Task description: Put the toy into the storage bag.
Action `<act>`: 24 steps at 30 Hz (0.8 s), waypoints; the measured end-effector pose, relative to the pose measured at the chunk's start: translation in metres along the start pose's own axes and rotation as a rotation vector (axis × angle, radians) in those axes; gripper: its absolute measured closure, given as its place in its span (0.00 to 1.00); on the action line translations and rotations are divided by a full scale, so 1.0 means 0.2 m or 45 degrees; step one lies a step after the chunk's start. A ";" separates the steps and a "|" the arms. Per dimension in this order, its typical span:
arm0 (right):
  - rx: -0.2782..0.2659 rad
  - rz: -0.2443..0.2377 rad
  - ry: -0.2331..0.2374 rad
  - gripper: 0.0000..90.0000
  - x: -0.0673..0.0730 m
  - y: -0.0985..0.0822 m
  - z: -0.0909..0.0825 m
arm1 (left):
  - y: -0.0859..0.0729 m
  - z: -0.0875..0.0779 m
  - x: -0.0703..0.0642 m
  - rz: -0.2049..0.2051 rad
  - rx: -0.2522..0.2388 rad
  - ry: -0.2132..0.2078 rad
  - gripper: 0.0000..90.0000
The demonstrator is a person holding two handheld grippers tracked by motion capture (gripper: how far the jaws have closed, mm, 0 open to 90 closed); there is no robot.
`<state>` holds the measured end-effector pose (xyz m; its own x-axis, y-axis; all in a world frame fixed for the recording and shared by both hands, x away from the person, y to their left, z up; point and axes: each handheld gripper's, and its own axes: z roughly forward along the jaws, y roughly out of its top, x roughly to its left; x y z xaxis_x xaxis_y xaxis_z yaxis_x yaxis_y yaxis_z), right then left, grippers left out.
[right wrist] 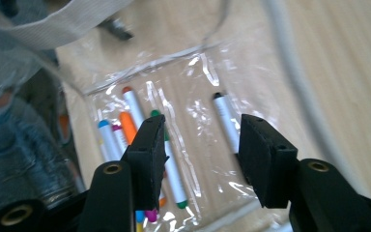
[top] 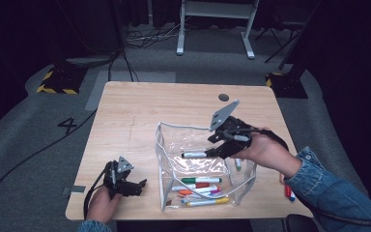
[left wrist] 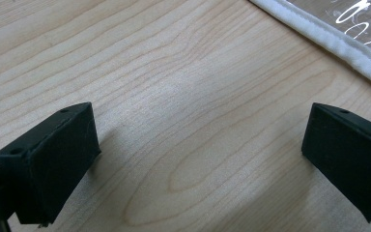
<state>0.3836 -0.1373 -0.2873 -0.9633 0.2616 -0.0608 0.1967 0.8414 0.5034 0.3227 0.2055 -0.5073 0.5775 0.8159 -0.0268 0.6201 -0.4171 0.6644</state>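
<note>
A light wooden tabletop (top: 140,111) stood on grey carpet (top: 24,140) marked "4" (top: 68,125); a white desk frame (top: 216,24), cables (top: 149,36) and hazard-striped bases (top: 60,79) sat in darkness beyond.

You are working in a lab or recording studio, not a home. Your small light wooden desk (top: 140,111) stands alone on grey carpet (top: 24,145), ringed by dark black curtains (top: 24,34). Yellow-and-black hazard tape marks the stand bases (top: 58,79) at the corners, black cables (top: 145,36) trail across the floor, and a number four (top: 69,125) is marked beside the desk.
</note>
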 end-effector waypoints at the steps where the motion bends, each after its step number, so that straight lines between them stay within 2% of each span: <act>1: -0.016 0.026 -0.018 0.58 -0.03 -0.02 -0.02 | 0.00 0.00 0.00 0.000 0.000 0.000 0.00; 4: -0.050 0.078 -0.098 0.58 -0.12 -0.07 -0.07 | 0.00 0.00 0.00 0.001 0.000 0.000 0.00; 7: -0.076 0.142 -0.133 0.59 -0.21 -0.13 -0.10 | 0.00 0.00 0.00 0.001 -0.006 0.007 0.00; 12: -0.195 0.257 -0.101 0.61 -0.31 -0.20 -0.17 | -0.01 0.00 0.00 0.000 -0.002 0.013 0.00; 15: -0.246 0.278 -0.143 0.61 -0.34 -0.23 -0.21 | -0.01 0.00 0.00 -0.002 -0.002 0.011 0.00; 19: -0.232 0.311 -0.244 0.60 -0.41 -0.29 -0.21 | -0.01 0.00 0.00 0.005 -0.005 0.017 0.00; 24: -0.166 0.437 -0.273 0.59 -0.55 -0.41 -0.11 | -0.01 0.00 0.00 0.003 -0.005 0.015 0.00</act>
<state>0.4685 -0.2458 -0.3027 -0.7834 0.6201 -0.0418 0.4612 0.6252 0.6296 0.3218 0.2065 -0.5074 0.5727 0.8196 -0.0166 0.6169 -0.4176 0.6671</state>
